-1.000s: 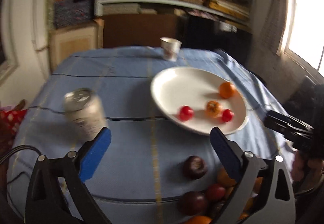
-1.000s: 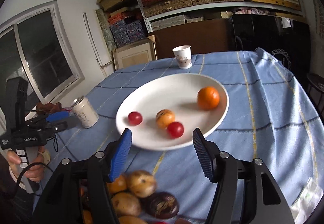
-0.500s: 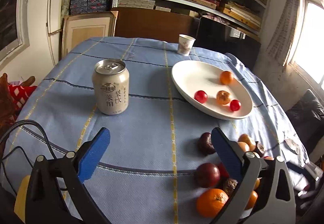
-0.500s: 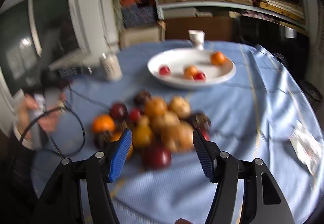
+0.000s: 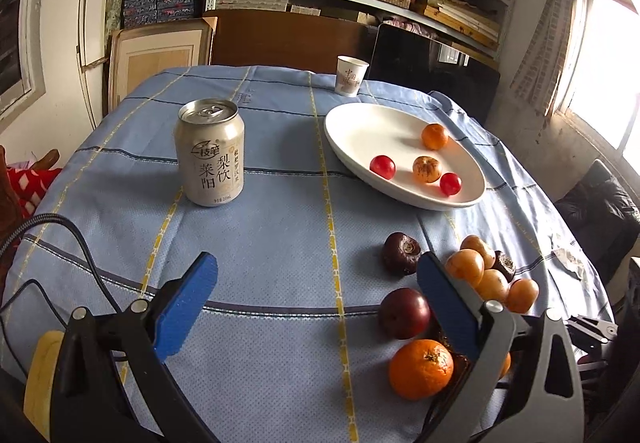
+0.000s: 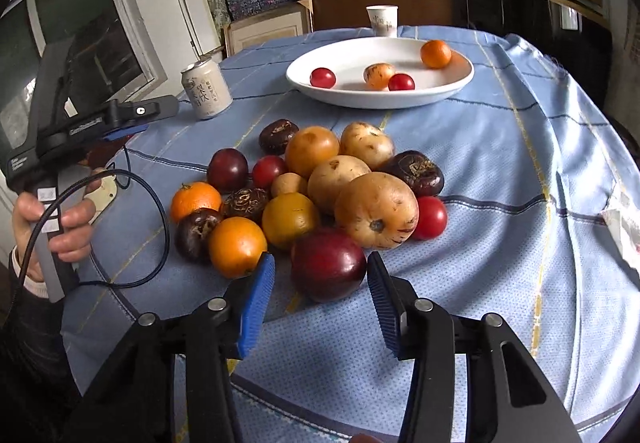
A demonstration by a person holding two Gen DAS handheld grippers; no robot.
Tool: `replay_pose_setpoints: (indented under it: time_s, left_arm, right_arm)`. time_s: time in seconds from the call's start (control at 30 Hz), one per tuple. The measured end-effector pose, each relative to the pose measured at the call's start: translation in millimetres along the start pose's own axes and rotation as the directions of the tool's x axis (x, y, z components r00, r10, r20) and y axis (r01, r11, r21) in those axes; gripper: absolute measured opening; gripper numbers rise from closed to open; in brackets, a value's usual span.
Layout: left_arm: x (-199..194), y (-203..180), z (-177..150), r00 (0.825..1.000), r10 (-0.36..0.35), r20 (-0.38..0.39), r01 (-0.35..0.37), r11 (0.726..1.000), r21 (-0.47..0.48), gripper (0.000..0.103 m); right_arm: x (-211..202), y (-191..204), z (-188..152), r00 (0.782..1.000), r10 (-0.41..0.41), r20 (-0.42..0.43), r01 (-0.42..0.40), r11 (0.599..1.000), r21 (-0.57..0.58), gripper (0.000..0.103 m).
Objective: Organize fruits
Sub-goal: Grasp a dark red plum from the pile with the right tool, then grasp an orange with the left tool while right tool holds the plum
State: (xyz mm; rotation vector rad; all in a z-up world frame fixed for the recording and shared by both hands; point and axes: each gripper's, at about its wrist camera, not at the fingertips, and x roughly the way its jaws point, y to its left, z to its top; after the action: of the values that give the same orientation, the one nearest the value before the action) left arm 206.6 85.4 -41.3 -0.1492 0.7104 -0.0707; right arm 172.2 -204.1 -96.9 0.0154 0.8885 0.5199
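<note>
Right gripper (image 6: pixel 320 307): black arms, silver screws, ribbed blue pads (image 6: pixel 256 307). Left hand (image 6: pixel 56 221): bare skin, dark sleeve.

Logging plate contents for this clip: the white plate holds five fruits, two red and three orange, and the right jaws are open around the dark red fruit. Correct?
Not quite. The white plate holds four fruits, two red and two orange, as the right wrist view shows. The right gripper is open around the dark red fruit, as stated.

Sharp frames, daylight glare from window (image 5: pixel 608 55) (blown out), fisheye-bent edges w/ dark corners
</note>
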Motion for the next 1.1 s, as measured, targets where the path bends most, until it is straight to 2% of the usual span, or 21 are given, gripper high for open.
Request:
replay_pose_setpoints:
  time_s: [0.1, 0.17, 0.33, 0.43, 0.6, 0.67, 0.73, 0.8, 1.03, 1.1]
  left_arm:
    - [0, 2, -1, 1.000, -0.008, -0.005, 0.008, 1.000, -0.006, 0.098]
    - [0, 4, -2, 1.000, -0.010, -0.008, 0.009, 1.000, -0.016, 0.098]
    - [5, 9, -5, 1.000, 0.001, -0.031, -0.002, 1.000, -0.031, 0.098]
    - [7, 7, -9, 0.999, -0.004, -0.050, 0.004, 1.000, 0.000, 0.098]
    - [3, -10, -22, 0.991, -0.099, -0.093, 0.111, 0.985, 0.135, 0.097]
    - [0, -14, -28, 0.987, -0.128, -0.099, 0.143, 0.974, 0.174, 0.091]
    - [3, -15, -33, 0.979, -0.157, -0.129, 0.179, 0.967, 0.181, 0.076]
    - [10, -17, -38, 0.967, -0.184, -0.176, 0.215, 0.959, 0.183, 0.067]
    - [3, -29, -48, 0.941, -0.270, -0.204, 0.314, 0.922, 0.226, 0.066]
    - [4, -35, -52, 0.945, -0.250, -0.211, 0.301, 0.917, 0.260, 0.066]
  right_arm:
    - [4, -2, 0, 1.000, -0.008, -0.010, 0.008, 1.000, 0.014, 0.048]
    - [1, -3, -1, 1.000, -0.003, -0.001, 0.003, 1.000, 0.024, 0.039]
    - [-10, -10, -9, 0.999, 0.026, 0.023, -0.027, 0.999, 0.046, 0.038]
    - [-29, -17, -17, 0.996, 0.065, 0.057, -0.069, 0.996, 0.058, 0.038]
    - [-55, -27, -29, 0.992, 0.077, 0.100, -0.084, 0.994, 0.066, 0.038]
    - [-58, -29, -31, 0.992, 0.064, 0.106, -0.072, 0.995, 0.074, 0.038]
    - [-60, -30, -31, 0.992, 0.061, 0.113, -0.070, 0.994, 0.080, 0.038]
    - [-60, -31, -31, 0.991, 0.064, 0.119, -0.074, 0.994, 0.084, 0.038]
    - [-60, -29, -33, 0.990, 0.069, 0.123, -0.079, 0.994, 0.080, 0.038]
    - [-60, -28, -33, 0.990, 0.067, 0.125, -0.078, 0.994, 0.082, 0.038]
